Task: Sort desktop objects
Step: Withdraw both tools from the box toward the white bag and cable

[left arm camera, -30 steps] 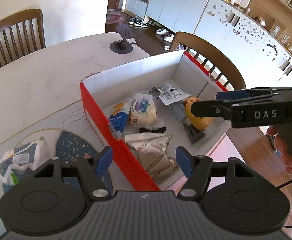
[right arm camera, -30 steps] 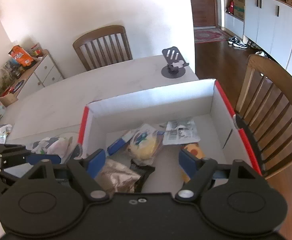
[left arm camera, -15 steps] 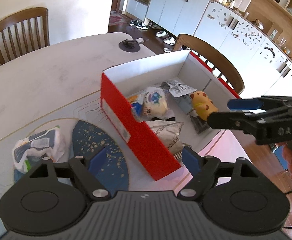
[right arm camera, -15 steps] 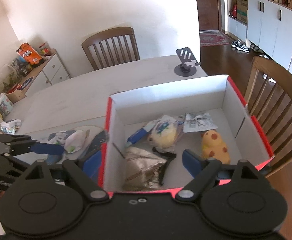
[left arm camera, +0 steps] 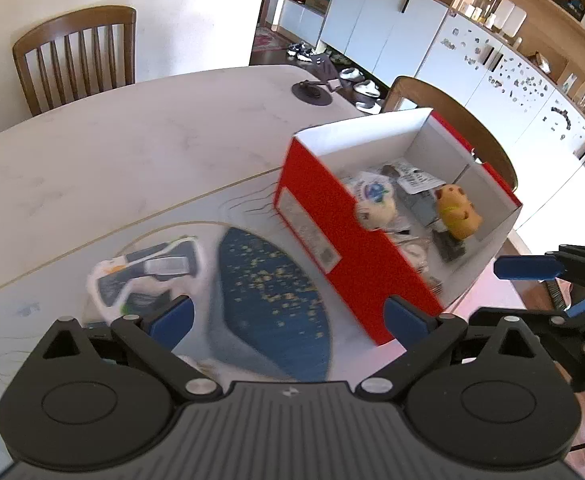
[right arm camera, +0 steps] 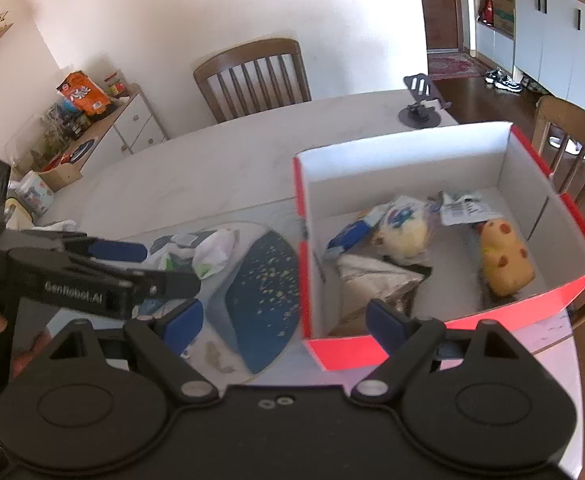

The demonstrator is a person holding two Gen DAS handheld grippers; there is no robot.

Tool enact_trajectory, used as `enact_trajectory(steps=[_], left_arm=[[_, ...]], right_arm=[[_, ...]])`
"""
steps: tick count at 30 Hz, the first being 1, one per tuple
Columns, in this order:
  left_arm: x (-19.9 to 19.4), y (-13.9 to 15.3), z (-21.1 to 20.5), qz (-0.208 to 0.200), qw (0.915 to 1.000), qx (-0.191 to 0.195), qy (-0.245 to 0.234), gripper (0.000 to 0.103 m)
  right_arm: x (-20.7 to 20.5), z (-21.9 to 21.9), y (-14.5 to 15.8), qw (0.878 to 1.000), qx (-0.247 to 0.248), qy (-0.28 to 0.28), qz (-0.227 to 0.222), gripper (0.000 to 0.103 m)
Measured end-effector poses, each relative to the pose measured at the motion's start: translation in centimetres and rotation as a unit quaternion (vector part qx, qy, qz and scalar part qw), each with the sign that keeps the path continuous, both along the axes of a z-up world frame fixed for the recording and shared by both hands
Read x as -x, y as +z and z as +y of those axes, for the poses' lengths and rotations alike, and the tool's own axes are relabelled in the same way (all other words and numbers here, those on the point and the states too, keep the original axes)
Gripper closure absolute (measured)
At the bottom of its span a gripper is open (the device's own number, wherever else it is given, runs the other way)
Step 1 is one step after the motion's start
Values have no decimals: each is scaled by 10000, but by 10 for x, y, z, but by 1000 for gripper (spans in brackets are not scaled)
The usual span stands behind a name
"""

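Left tool (left arm camera: pixel 288 314) jaws opening, empty, over crumpled white-and-blue wrapper (left arm camera: pixel 144 272) on pale marble counter (left arm camera: pixel 112 160), right tool (right arm camera: pixel 284 316) released, empty, near red cardboard box (right arm camera: pixel 524 304)

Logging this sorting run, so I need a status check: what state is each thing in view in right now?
Red box: open-topped, upright, holding items.
Yellow toy: lying in box.
Silver pouch: lying in box.
Blue-and-white packet: on table, outside box.
Phone stand: upright, nothing on it.
Left gripper: jaws opening, nothing between.
Right gripper: open, holding nothing.
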State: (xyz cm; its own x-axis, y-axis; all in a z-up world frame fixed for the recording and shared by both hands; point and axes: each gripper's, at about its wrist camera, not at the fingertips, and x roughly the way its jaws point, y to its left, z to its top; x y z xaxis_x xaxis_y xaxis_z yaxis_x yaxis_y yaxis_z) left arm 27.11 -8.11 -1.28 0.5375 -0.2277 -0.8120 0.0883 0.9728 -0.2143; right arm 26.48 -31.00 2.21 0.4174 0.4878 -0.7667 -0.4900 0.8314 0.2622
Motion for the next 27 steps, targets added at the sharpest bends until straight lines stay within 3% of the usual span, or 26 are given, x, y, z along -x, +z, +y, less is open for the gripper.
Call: enact_trajectory(steps=[14,27], left_arm=[[-2,-23,60,97,9997,-225,-89,1],[-21,-56,84,137,9955,-522,-774,1]], right_arm=[[24,51,-28,9997,161,116,119,15],[37,109,-69,9979,259,242,537,15]])
